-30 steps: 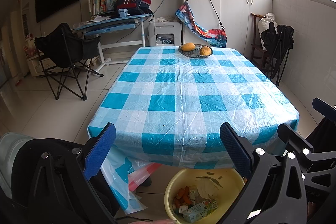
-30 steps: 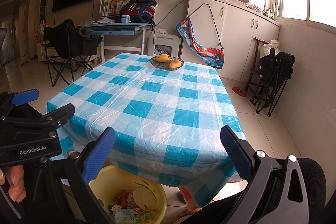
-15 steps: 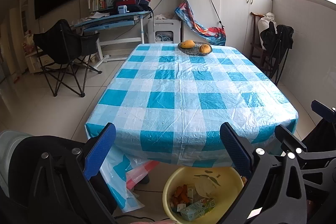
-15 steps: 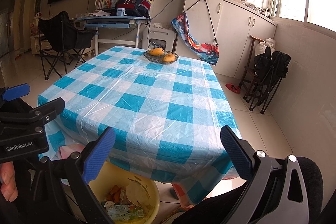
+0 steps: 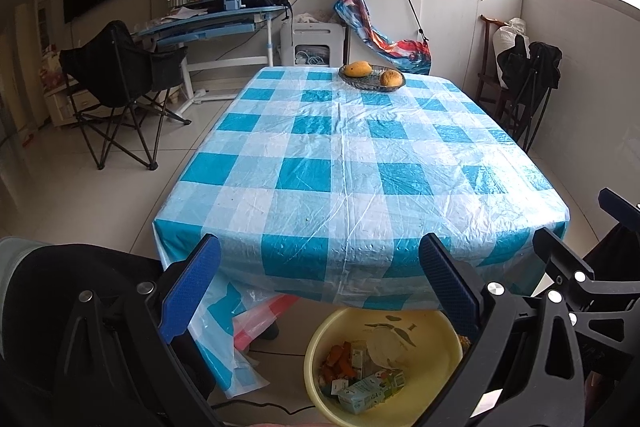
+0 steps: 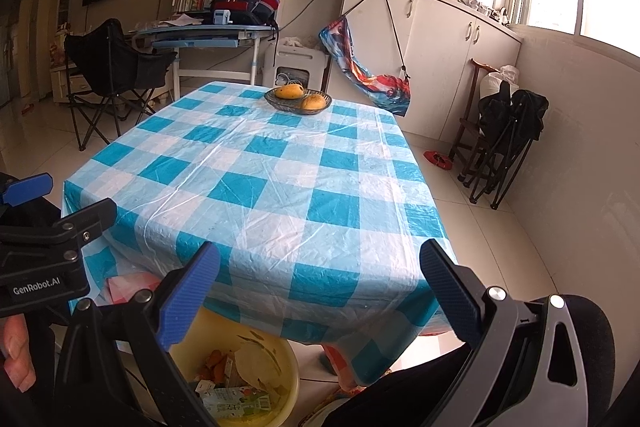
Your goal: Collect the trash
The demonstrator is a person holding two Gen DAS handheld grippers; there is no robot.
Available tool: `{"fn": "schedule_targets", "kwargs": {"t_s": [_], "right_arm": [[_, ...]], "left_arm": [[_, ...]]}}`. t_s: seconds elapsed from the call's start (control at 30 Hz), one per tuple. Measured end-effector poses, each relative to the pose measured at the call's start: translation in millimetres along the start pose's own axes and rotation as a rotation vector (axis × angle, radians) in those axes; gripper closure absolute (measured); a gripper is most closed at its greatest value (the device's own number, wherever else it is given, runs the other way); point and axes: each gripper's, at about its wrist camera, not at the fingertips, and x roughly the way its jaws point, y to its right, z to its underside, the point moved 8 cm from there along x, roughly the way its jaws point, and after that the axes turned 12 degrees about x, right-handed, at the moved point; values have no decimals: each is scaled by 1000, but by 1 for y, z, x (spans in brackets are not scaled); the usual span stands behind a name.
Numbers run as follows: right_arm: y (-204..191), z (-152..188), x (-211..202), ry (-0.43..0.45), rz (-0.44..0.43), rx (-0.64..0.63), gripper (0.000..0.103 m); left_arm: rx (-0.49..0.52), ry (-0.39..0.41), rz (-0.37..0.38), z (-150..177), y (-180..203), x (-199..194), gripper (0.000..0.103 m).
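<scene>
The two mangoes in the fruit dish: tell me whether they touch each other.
Apart. The left wrist view shows bare dish between the left mango and the right mango; the right wrist view shows them close, overlapping in line of sight.

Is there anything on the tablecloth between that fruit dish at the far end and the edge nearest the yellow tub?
Nothing: from the fruit dish to the near edge above the yellow tub, the checked tablecloth is bare. Both wrist views show it.
</scene>
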Motion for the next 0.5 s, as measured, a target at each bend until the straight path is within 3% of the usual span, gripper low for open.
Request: {"fn": "schedule_targets", "kwargs": {"t_s": [0.5], "right_arm": [[-6, 1, 3, -13, 2, -15, 7]], "left_arm": [[1, -19, 13, 4, 3, 4, 7]]}}
